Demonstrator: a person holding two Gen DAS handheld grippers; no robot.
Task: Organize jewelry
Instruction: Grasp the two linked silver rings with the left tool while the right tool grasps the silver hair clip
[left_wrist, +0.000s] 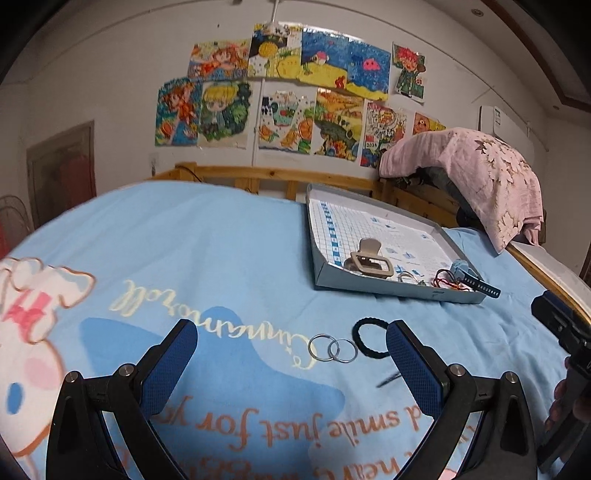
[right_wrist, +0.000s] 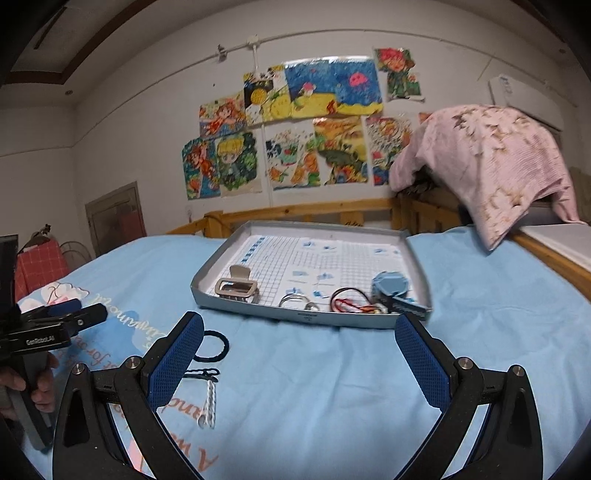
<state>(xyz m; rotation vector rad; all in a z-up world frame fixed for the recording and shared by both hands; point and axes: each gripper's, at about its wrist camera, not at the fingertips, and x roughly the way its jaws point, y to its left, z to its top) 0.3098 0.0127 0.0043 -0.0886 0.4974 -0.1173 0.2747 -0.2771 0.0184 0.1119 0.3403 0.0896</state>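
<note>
Left wrist only: linked silver rings (left_wrist: 333, 348).

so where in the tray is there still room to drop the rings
The tray's far half is bare, behind the beige hair clip up to the back wall. The near edge is crowded: clip, metal rings, red cord and blue watch in a row.

The black hair tie (left_wrist: 370, 338) is partly hidden behind the left tool's right finger (left_wrist: 413, 365), as is a thin dark pin (left_wrist: 388, 380). The small tangle (right_wrist: 360, 303) in the tray (right_wrist: 310, 317) is too small to identify. The other tool (left_wrist: 565, 332) is cut off at the picture's edge.
</note>
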